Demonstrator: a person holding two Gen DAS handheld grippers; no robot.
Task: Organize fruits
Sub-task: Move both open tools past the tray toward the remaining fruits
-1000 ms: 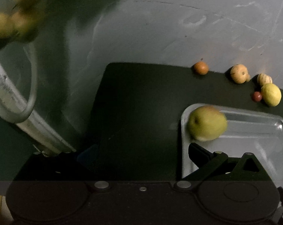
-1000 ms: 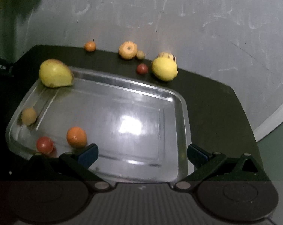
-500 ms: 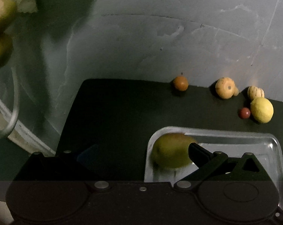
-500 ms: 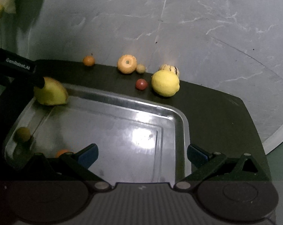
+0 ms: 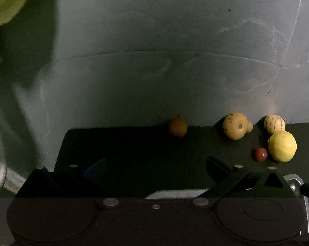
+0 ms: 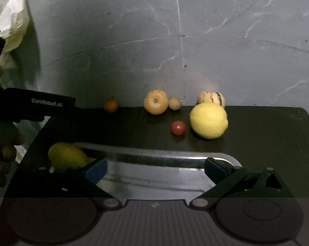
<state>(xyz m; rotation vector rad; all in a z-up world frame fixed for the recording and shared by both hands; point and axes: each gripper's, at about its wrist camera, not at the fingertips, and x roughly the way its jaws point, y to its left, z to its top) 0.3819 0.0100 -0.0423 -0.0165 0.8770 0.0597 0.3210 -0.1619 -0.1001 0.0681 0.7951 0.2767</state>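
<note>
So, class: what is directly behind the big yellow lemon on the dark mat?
Behind the lemon sits a pale striped squash, next to the grey wall. The lemon covers its lower front, so whether the two touch cannot be told.

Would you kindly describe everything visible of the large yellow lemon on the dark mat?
The lemon is the largest loose fruit here, pale yellow, smooth-looking and oval, lying on its side with a blunt tip pointing right. It rests on the dark mat, beyond the metal tray, outside it. A small red fruit sits just to its left, apart from it. A striped cream gourd lies directly behind; whether they touch cannot be told. Neither gripper touches it.
</note>
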